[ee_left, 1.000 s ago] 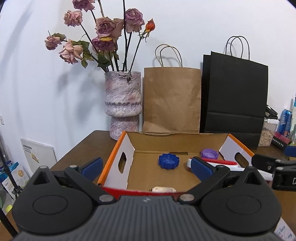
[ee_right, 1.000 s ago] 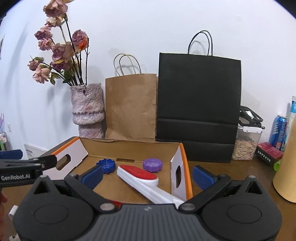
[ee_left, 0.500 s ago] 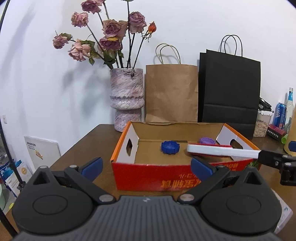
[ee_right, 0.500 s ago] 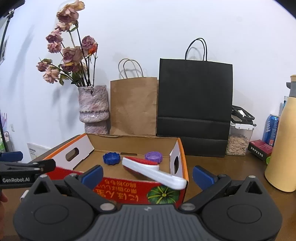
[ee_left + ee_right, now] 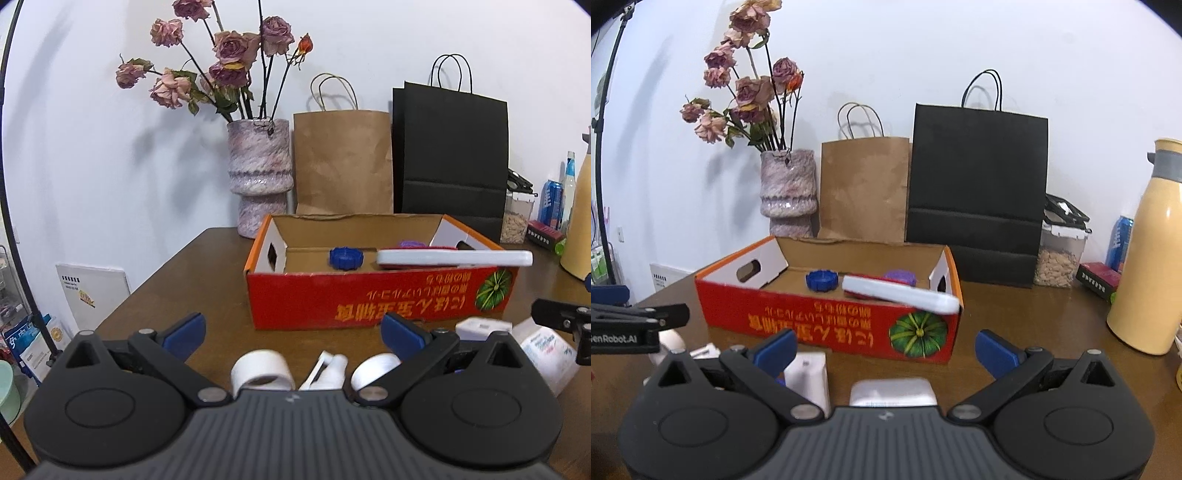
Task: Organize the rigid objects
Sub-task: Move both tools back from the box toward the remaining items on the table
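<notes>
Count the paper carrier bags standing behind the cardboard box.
2. The brown kraft paper bag stands against the wall beside the speckled pink vase; the taller black paper bag stands beside it on the other side. None seems hidden.

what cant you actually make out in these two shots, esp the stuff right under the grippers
- Left wrist view: the white tape roll and the white pieces beside it are partly hidden by the left gripper body.
- Right wrist view: the silver-white item under the right gripper is cut off by the body; identity unclear.
- Both views: the red box front wall hides most of its floor.
</notes>
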The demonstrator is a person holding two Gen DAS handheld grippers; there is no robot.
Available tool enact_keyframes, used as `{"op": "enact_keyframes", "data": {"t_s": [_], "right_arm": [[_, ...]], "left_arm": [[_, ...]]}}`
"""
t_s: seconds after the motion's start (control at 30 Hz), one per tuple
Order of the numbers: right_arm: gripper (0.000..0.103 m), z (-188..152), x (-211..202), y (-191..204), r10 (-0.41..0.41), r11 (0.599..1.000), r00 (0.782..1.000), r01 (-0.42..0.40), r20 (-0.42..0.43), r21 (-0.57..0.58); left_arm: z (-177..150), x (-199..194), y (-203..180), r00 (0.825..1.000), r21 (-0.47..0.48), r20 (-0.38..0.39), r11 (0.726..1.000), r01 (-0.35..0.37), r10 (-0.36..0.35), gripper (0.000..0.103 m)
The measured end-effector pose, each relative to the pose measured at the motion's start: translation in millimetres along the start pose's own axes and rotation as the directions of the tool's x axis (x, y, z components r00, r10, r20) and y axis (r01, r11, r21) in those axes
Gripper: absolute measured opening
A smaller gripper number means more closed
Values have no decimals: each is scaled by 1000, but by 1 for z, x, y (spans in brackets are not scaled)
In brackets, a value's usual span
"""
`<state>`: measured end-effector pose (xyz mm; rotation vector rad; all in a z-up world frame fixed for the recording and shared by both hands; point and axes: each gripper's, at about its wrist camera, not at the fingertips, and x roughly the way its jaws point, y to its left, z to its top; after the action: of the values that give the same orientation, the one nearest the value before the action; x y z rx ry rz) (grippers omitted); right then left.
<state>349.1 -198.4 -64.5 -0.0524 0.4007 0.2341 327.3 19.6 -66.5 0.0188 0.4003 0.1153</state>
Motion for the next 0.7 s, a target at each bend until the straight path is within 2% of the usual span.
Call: {"op": "enact_keyframes", "data": {"t_s": [0.7], "right_arm": [[103, -44, -21, -6, -54, 999, 991, 52, -120, -15]], "left_arm": [[-26, -10, 38, 997, -21, -74, 1000, -14, 12, 103]]}}
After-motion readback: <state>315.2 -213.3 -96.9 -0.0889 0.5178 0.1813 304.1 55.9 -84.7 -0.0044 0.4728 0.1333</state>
